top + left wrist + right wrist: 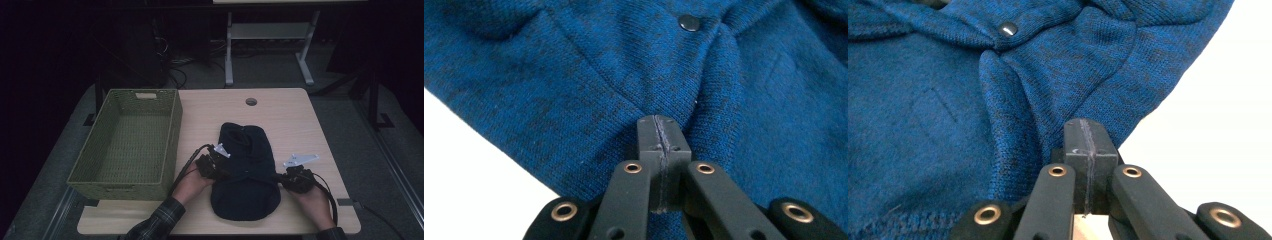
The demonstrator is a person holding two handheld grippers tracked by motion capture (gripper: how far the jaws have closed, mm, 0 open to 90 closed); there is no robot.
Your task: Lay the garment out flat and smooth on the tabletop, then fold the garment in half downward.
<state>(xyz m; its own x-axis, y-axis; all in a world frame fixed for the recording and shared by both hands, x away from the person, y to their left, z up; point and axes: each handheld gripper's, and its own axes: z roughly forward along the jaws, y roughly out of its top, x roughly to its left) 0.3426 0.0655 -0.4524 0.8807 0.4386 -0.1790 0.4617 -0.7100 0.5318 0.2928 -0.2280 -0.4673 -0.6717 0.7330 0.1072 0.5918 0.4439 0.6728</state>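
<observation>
One sweater [246, 170] lies on the table [295, 115], spread from the middle toward the near edge, with one green woven basket [127, 142] standing along the table's left edge beside it. You hold two grippers, one at each side of the sweater's lower half. Your left gripper [220, 169] sits at the sweater's left edge, and in the left gripper view [663, 131] its jaws are pressed fully together, their tips resting against the blue knit; whether any cloth is pinched between them cannot be told. Your right gripper [281, 177] sits at the sweater's right edge, and in the right gripper view [1087, 135] its jaws are likewise clenched tight, tips against the fold of knit near the hem. Each gripper view shows one dark snap button [689, 22] on the sweater's placket. No brand, label or writing can be read on the sweater, the basket or the grippers. One round cable hole [251, 101] sits near the table's far edge.
</observation>
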